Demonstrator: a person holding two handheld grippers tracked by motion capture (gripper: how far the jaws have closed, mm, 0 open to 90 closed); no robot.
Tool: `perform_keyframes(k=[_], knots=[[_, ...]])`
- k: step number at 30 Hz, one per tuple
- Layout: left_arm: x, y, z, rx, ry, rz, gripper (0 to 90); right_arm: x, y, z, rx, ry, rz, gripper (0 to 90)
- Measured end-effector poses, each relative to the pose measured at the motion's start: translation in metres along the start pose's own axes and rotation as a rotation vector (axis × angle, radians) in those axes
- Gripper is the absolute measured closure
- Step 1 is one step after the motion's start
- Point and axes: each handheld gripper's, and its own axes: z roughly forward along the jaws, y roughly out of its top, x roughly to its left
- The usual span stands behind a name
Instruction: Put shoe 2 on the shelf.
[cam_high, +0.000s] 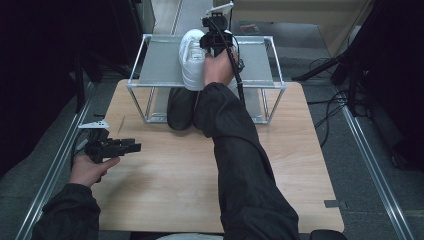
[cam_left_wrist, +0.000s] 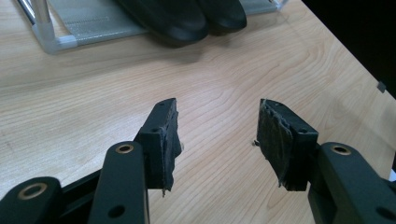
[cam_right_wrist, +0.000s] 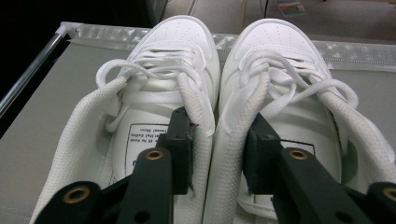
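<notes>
A metal shoe rack (cam_high: 152, 65) with 2 grey fabric shelves stands at the far side of the wooden table (cam_high: 170, 170). On its top shelf sits a pair of white sneakers (cam_high: 192, 57), side by side, toes pointing away from the person, laces tied. The right gripper (cam_high: 216, 42) is over the pair, reaching in from the near side; in the right gripper view its 2 jaws stand partly apart, 1 inside the collar of the left sneaker (cam_right_wrist: 154, 98) and 1 inside the collar of the right sneaker (cam_right_wrist: 289, 88), with the 2 touching inner collars between them. Whether the pads press on the collars I cannot tell. On the bottom shelf lies a pair of black shoes (cam_high: 181, 107), toes sticking out toward the person over the near edge. The left gripper (cam_high: 131, 147) hangs low over the near left part of the table, well apart from the rack, jaws wide apart with nothing between them.
</notes>
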Motion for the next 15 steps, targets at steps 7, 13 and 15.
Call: perform_keyframes(k=[7,13,15], knots=[[-0.001,0.000,0.003,0.009,0.003,0.010,48.6,0.000,-0.002,-0.002,-0.006,0.025,-0.011,54.9],[-0.002,0.000,0.005,0.021,0.007,0.010,48.4,-0.004,-0.002,-0.009,-0.007,0.064,-0.018,48.1],[-0.002,0.000,0.005,0.020,0.009,0.012,48.2,-0.006,-0.002,-0.014,-0.013,0.066,-0.024,47.4]])
